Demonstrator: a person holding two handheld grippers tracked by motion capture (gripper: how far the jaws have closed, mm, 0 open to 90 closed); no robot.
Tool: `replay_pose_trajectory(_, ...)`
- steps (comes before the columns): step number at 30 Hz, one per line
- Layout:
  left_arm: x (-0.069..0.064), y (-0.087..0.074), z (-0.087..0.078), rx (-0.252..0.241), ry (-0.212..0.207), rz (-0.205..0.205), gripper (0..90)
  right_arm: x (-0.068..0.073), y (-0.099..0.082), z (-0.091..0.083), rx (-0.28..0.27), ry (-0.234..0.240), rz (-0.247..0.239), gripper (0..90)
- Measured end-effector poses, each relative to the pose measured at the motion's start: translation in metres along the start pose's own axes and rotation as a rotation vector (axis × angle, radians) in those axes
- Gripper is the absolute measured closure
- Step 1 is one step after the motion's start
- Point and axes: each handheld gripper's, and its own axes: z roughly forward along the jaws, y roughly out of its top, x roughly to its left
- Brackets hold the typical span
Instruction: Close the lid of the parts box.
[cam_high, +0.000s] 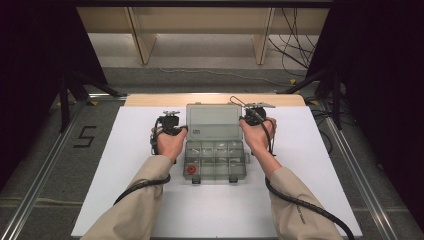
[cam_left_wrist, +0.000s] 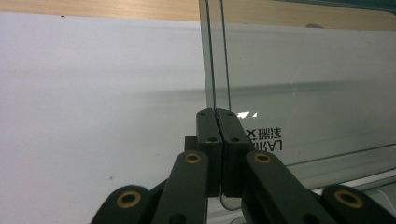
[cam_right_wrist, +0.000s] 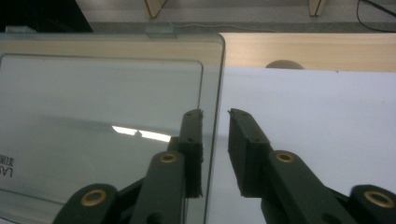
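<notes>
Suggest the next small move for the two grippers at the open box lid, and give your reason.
Probably draw the right gripper clear of the lid: its jaws stand apart around the lid's edge without pressing it, while the left gripper is shut on the other edge and can hold the lid up.

box: clear grey plastic compartment box (cam_high: 215, 159) with two front latches
lid: transparent smoky lid (cam_high: 214, 121), open, standing up from the back edge, small printed label low on it
lid position: between the left hand-held gripper (cam_high: 176, 130) and right hand-held gripper (cam_high: 248, 120), its side edges at their jaws
contents: red round piece (cam_high: 191, 169) in the front-left compartment, below the left hand-held gripper
</notes>
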Motion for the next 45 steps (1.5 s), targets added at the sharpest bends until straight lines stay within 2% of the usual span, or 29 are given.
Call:
replay_pose_trajectory(3,-0.001,-0.001,0.0,-0.018,-0.001,-0.005,89.0,-0.001,0.004,0.0,0.002,0.007,0.016,70.9)
replay_pose_trajectory(6,0.0,-0.002,-0.001,-0.016,-0.003,0.01,89.0,-0.004,0.01,0.003,-0.005,0.019,0.015,68.6)
replay_pose_trajectory(8,0.0,-0.002,-0.002,-0.013,-0.003,0.016,89.0,-0.006,0.013,0.006,-0.019,0.024,0.009,68.4)
replay_pose_trajectory(10,0.0,-0.003,-0.002,-0.026,-0.006,0.011,89.1,-0.005,0.017,0.007,-0.012,0.034,0.024,68.4)
replay_pose_trajectory(12,0.0,-0.003,-0.002,-0.026,-0.011,0.005,89.1,-0.007,0.02,0.009,-0.009,0.037,0.013,68.7)
replay_pose_trajectory(13,0.001,-0.003,-0.002,-0.024,-0.011,0.01,89.2,-0.009,0.021,0.011,-0.016,0.027,0.006,69.1)
replay_pose_trajectory(14,0.001,-0.003,-0.002,-0.025,-0.008,0.013,89.2,-0.008,0.023,0.011,-0.005,0.027,0.029,69.8)
replay_pose_trajectory(16,0.001,-0.003,-0.003,-0.025,-0.009,0.014,89.2,-0.01,0.024,0.013,0.002,0.033,0.026,71.1)
replay_pose_trajectory(17,0.001,-0.003,-0.003,-0.025,-0.009,0.015,89.2,-0.012,0.023,0.015,-0.01,0.034,-0.005,71.8)
replay_pose_trajectory(18,0.001,-0.003,-0.003,-0.027,-0.009,0.014,89.2,-0.01,0.024,0.015,0.009,0.042,0.038,72.8)
replay_pose_trajectory(19,0.001,-0.003,-0.003,-0.028,-0.009,0.014,89.3,-0.011,0.025,0.015,0.008,0.043,0.049,74.1)
replay_pose_trajectory(20,0.001,-0.003,-0.003,-0.029,-0.009,0.012,89.3,-0.011,0.025,0.015,0.02,0.042,0.051,75.3)
replay_pose_trajectory(21,0.001,-0.003,-0.003,-0.03,-0.009,0.013,89.3,-0.012,0.025,0.017,0.01,0.036,0.02,76.5)
replay_pose_trajectory(22,0.0,-0.003,-0.003,-0.033,-0.012,0.008,89.3,-0.011,0.026,0.017,0.015,0.044,0.041,77.9)
replay_pose_trajectory(23,0.001,-0.003,-0.003,-0.034,-0.015,0.013,89.3,-0.011,0.027,0.017,0.012,0.044,0.038,79.8)
replay_pose_trajectory(24,0.0,-0.003,-0.002,-0.04,-0.015,0.004,89.3,-0.01,0.027,0.017,0.015,0.041,0.038,81.1)
replay_pose_trajectory(25,0.001,-0.003,-0.003,-0.029,-0.016,0.019,89.3,-0.011,0.027,0.018,0.013,0.039,0.025,82.6)
replay_pose_trajectory(27,-0.001,-0.003,-0.001,-0.053,-0.02,-0.006,89.3,-0.009,0.027,0.018,0.018,0.037,0.027,85.6)
replay_pose_trajectory(28,-0.001,-0.003,-0.001,-0.052,-0.02,-0.005,89.3,-0.009,0.027,0.019,0.02,0.031,0.024,86.7)
replay_pose_trajectory(29,-0.001,-0.003,-0.001,-0.052,-0.02,-0.004,89.3,-0.009,0.027,0.02,0.013,0.022,0.0,87.2)
replay_pose_trajectory(32,0.0,-0.003,-0.002,-0.052,-0.023,-0.002,89.3,-0.004,0.027,0.019,0.017,0.01,0.042,88.2)
replay_pose_trajectory(34,0.0,-0.004,-0.002,-0.052,-0.025,-0.001,89.2,-0.005,0.027,0.019,0.016,0.005,0.023,88.5)
replay_pose_trajectory(35,0.002,-0.003,-0.003,-0.035,-0.023,0.02,89.1,-0.005,0.027,0.019,0.013,-0.001,0.016,88.6)
replay_pose_trajectory(37,0.002,-0.004,-0.002,-0.038,-0.023,0.015,89.1,-0.003,0.026,0.018,0.01,-0.006,0.03,88.7)
replay_pose_trajectory(39,0.001,-0.004,-0.001,-0.051,-0.027,0.001,89.0,-0.003,0.026,0.018,0.008,-0.012,0.014,88.8)
replay_pose_trajectory(41,0.001,-0.004,-0.001,-0.056,-0.027,-0.003,88.8,0.0,0.026,0.016,0.014,-0.011,0.039,88.8)
replay_pose_trajectory(43,0.001,-0.005,-0.001,-0.058,-0.028,-0.003,88.7,-0.001,0.026,0.016,0.0,-0.019,0.019,88.9)
replay_pose_trajectory(44,0.003,-0.004,-0.002,-0.039,-0.029,0.022,88.6,-0.001,0.026,0.016,0.003,-0.021,0.02,88.9)
replay_pose_trajectory(45,0.003,-0.004,-0.002,-0.042,-0.032,0.02,88.4,-0.002,0.025,0.016,-0.008,-0.024,0.003,88.9)
